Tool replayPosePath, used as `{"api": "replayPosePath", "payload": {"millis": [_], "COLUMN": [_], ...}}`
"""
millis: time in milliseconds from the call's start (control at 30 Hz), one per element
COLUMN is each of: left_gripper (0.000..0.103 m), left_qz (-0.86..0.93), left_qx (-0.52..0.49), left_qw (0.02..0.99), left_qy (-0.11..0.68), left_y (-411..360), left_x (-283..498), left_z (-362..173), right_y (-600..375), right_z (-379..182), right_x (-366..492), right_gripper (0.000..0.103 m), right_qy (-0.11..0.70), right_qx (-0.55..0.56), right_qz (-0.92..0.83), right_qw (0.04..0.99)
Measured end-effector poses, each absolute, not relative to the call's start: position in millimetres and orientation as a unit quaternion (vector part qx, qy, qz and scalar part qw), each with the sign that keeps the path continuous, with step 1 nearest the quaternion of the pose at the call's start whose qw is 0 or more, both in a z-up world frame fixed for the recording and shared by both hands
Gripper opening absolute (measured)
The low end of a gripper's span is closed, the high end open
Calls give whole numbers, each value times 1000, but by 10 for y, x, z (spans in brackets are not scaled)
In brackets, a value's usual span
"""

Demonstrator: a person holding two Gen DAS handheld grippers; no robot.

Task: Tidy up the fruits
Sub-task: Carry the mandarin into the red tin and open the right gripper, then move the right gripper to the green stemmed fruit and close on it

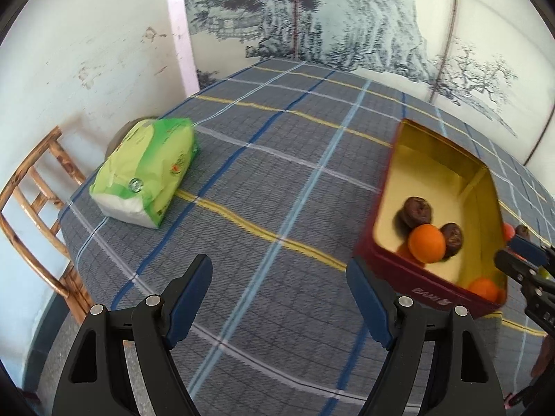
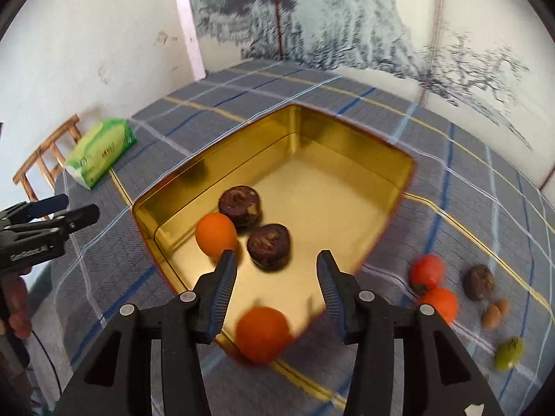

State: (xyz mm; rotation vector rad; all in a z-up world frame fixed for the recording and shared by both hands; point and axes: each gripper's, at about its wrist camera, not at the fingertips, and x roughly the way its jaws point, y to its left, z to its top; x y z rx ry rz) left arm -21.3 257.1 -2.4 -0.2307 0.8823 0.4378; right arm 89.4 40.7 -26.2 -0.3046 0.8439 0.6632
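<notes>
A red tin with a gold inside (image 2: 353, 159) stands on the checked tablecloth; it also shows in the left wrist view (image 1: 430, 163). In it lie two dark brown fruits (image 2: 240, 204) (image 2: 270, 245), an orange fruit (image 2: 215, 234) and a blurred orange fruit (image 2: 263, 333) just below my open right gripper (image 2: 276, 264). My right gripper hovers over the tin's near end and holds nothing. My left gripper (image 1: 279, 270) is open and empty over the cloth, left of the tin. On the cloth right of the tin lie two orange-red fruits (image 2: 427, 271) (image 2: 440, 304), a brown fruit (image 2: 479, 281), small tan pieces (image 2: 495, 311) and a green fruit (image 2: 509, 353).
A green tissue pack (image 1: 147, 170) lies at the table's far left edge. A wooden chair (image 1: 33, 208) stands beyond that edge by the white wall. A painted screen (image 1: 347, 10) backs the table.
</notes>
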Motion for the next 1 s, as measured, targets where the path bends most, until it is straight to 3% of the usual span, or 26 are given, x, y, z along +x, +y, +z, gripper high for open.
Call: {"api": "replayPosePath", "payload": {"millis": [567,1000], "left_gripper": [80,80], "left_qz": [129,23], "left_qx": [-45,12], "left_qw": [897,900], "left_qy": [421,434], "left_y": [1727,784], "left_x": [25,223], "left_z": [186,284], "right_y": [-1667,-1836], "right_z": [-325,-625], "right_x": [1014,1511], "right_gripper": [46,44], "right_qy": [420,425], "right_qx": [-79,-84], "right_qz": [139,160], "right_qw": [893,887]}}
